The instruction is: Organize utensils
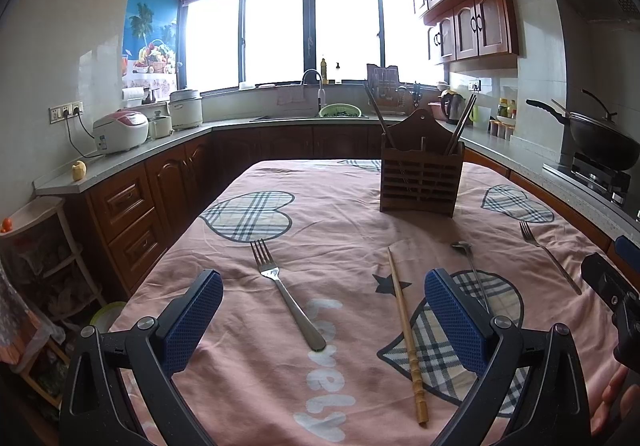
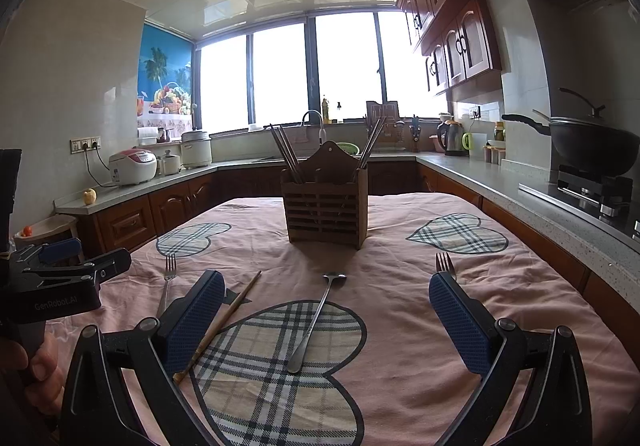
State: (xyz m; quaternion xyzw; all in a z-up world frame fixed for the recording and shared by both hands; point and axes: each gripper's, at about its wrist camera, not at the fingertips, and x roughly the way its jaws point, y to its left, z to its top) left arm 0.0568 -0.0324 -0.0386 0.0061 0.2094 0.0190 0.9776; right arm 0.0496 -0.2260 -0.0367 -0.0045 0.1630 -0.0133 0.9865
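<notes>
**Four loose pieces on the cloth, both grippers empty**

Nearest you, both tools hang over the table with fingers spread wide and nothing between them: the left gripper and the right gripper.

Just ahead of the left one lies a fork, handle toward you. It is stiff, smooth steel, so it may slide; take it across the narrow neck where the pads can close flat. Beside it rests a single chopstick, light and rigid wood with a ridged thick end that should give the better hold.

Under the right gripper sits the spoon, thin, lying flat on the soft tablecloth; pinch the stem sideways and expect the cloth to bunch. A second fork lies partly behind your right finger.

Farther off, the wooden holder stands upright with chopsticks already in it.
</notes>
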